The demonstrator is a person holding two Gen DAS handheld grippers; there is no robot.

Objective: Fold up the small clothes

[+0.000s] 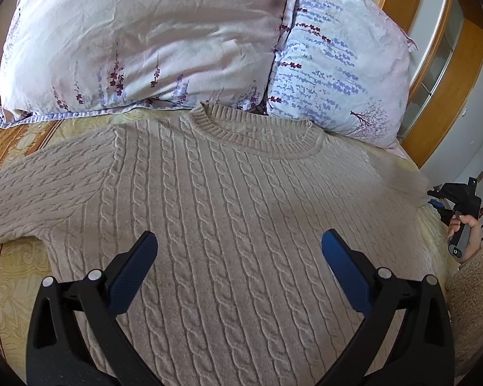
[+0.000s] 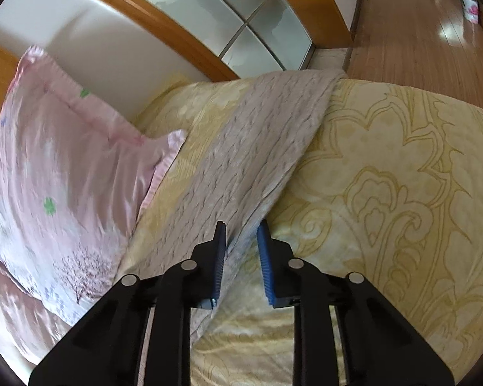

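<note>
A bed (image 1: 13, 267) with a yellow patterned cover fills both views, with a wooden headboard (image 2: 164, 22) behind it; the cover runs to the bed's edge, where a wooden floor (image 2: 412, 25) shows beyond. Two flowered pillows lie at the head, a pink pillow (image 1: 138, 38) on the left and a pale pillow (image 1: 341, 64) just beside it on the right. A beige cable-knit sweater (image 1: 228, 212) lies spread flat on the cover, front up, its ribbed collar (image 1: 257, 135) touching the lower edges of the pillows; one sleeve (image 1: 42, 199) reaches out to the left, and the other sleeve (image 2: 260, 148) stretches across the cover toward the bed's far edge. The left gripper (image 1: 240, 257) hangs over the sweater's chest with its blue fingers (image 1: 135, 273) spread wide and nothing between them. The right gripper (image 2: 241, 254) has its fingers drawn close on that second sleeve, the knit pinched between the pads; a hand (image 1: 463, 231) in a fuzzy cuff holds its handle.
</note>
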